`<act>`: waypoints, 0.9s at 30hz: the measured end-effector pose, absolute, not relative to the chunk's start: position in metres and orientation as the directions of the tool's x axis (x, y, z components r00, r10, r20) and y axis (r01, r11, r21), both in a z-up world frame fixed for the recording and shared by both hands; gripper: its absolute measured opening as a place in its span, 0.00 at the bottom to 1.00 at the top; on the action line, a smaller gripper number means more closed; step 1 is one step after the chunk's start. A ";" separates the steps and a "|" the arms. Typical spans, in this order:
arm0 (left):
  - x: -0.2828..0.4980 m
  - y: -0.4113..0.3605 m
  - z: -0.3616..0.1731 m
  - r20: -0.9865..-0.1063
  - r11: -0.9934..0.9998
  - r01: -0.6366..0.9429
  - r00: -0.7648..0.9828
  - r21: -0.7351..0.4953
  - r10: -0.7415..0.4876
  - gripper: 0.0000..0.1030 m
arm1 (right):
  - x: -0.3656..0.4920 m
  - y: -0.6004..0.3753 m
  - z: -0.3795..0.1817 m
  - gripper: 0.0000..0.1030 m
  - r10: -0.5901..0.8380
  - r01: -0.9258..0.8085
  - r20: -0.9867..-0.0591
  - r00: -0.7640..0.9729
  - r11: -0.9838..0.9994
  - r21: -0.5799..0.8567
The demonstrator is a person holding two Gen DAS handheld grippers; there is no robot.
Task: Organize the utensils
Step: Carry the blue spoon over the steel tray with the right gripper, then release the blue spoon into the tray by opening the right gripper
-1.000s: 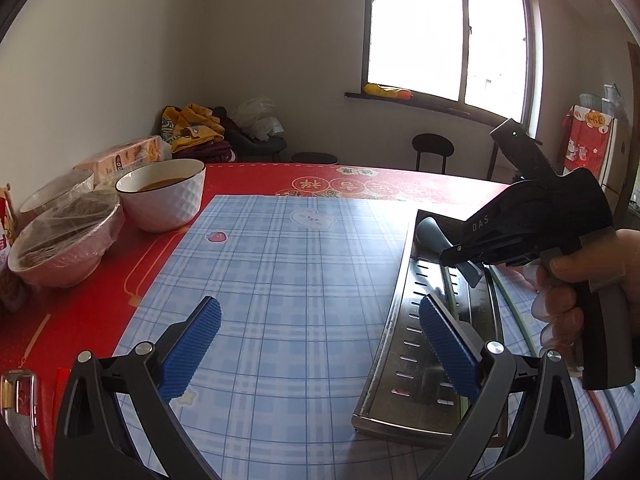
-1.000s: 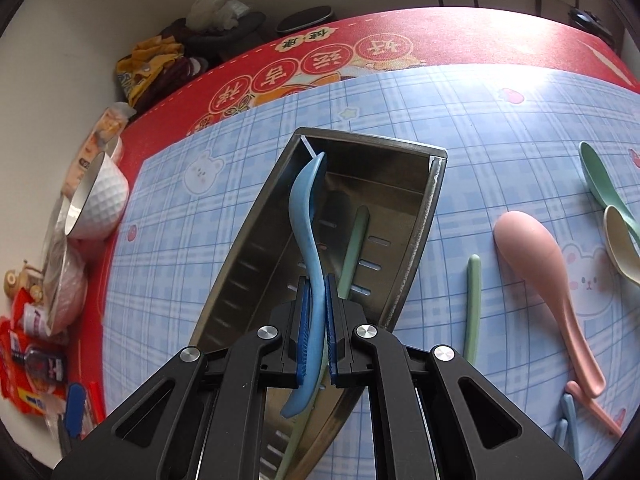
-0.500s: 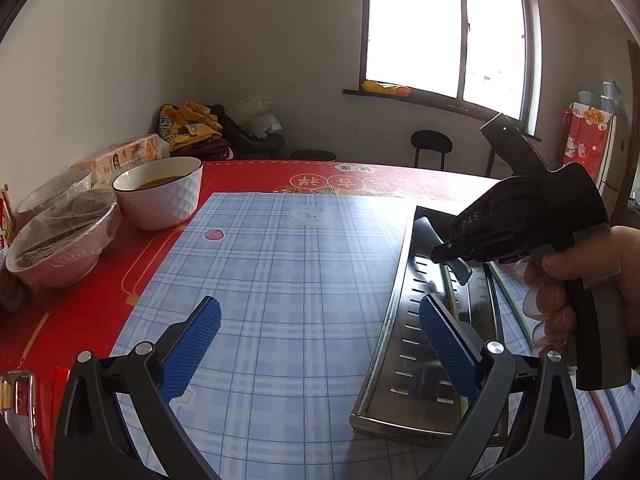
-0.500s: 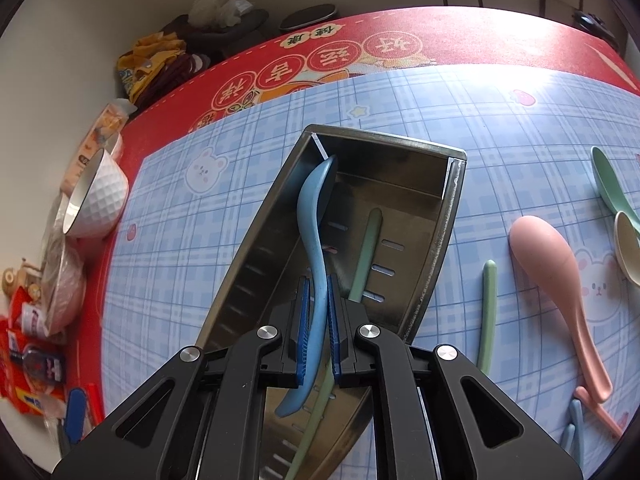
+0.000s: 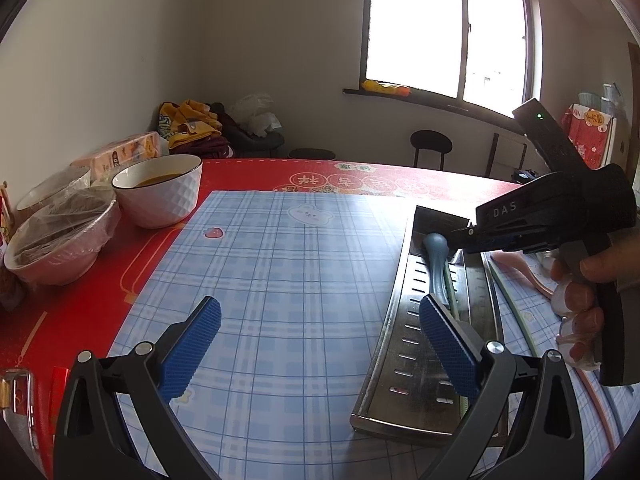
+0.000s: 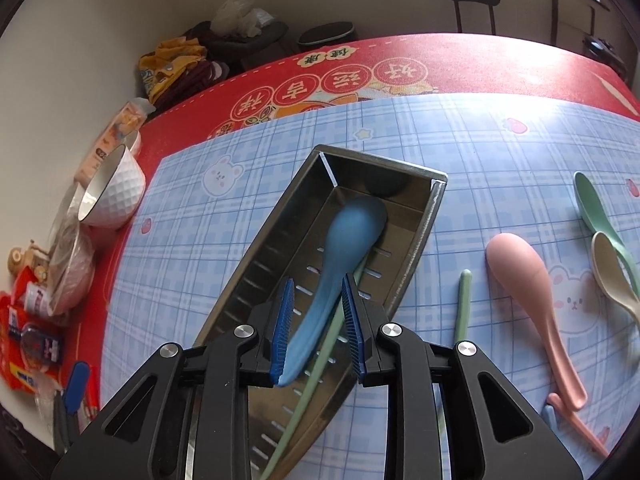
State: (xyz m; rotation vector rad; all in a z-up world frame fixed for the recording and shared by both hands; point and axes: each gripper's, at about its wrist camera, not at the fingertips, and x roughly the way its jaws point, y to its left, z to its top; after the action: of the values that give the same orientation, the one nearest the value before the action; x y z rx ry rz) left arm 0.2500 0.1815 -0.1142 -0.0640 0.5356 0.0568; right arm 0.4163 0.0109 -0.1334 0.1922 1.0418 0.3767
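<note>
A steel slotted tray (image 6: 256, 256) lies on the blue checked mat; it also shows in the left wrist view (image 5: 400, 304). A blue spoon (image 6: 340, 256) lies flat in the tray, beside a green chopstick (image 6: 320, 364). My right gripper (image 6: 318, 328) is open, its pads either side of the spoon's handle without gripping it. In the left wrist view the spoon (image 5: 436, 256) lies under the right gripper (image 5: 480, 236). My left gripper (image 5: 316, 348) is open and empty above the mat, left of the tray.
A green chopstick (image 6: 463, 304), a pink spoon (image 6: 528, 292), a green spoon (image 6: 592, 204) and a beige spoon (image 6: 612, 268) lie on the mat right of the tray. A white bowl (image 5: 158, 190) and covered bowls (image 5: 60, 240) stand at the left on the red cloth.
My right gripper has opened and let go of the blue spoon, which has dropped flat into the tray. The left gripper has barely moved.
</note>
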 end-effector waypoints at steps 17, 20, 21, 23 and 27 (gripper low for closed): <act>0.254 0.189 -0.117 -0.530 0.991 -0.112 0.846 -0.069 0.058 0.94 | 0.299 -0.152 -0.124 0.24 0.265 -0.289 -0.662 0.701 0.954 0.077; 0.256 0.185 -0.116 -0.533 0.991 -0.130 0.841 -0.035 0.091 0.94 | 0.286 -0.181 -0.135 0.24 0.262 -0.255 -0.669 0.696 0.961 0.112; 0.256 0.182 -0.116 -0.536 0.991 -0.130 0.838 -0.018 0.101 0.94 | 0.283 -0.189 -0.138 0.24 0.260 -0.241 -0.670 0.695 0.963 0.123; 0.256 0.175 -0.115 -0.537 0.991 -0.130 0.835 0.017 0.119 0.94 | 0.277 -0.204 -0.144 0.24 0.259 -0.221 -0.670 0.696 0.965 0.142; 0.246 0.160 -0.102 -0.514 0.991 -0.125 0.847 0.050 0.133 0.94 | 0.270 -0.222 -0.150 0.24 0.244 -0.203 -0.673 0.699 0.969 0.140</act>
State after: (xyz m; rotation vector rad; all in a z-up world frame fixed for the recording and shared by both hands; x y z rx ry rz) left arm 0.2462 0.1599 -0.1021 0.0152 0.5429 0.1358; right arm 0.2704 -0.2220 -0.1504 0.0568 0.7573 0.2491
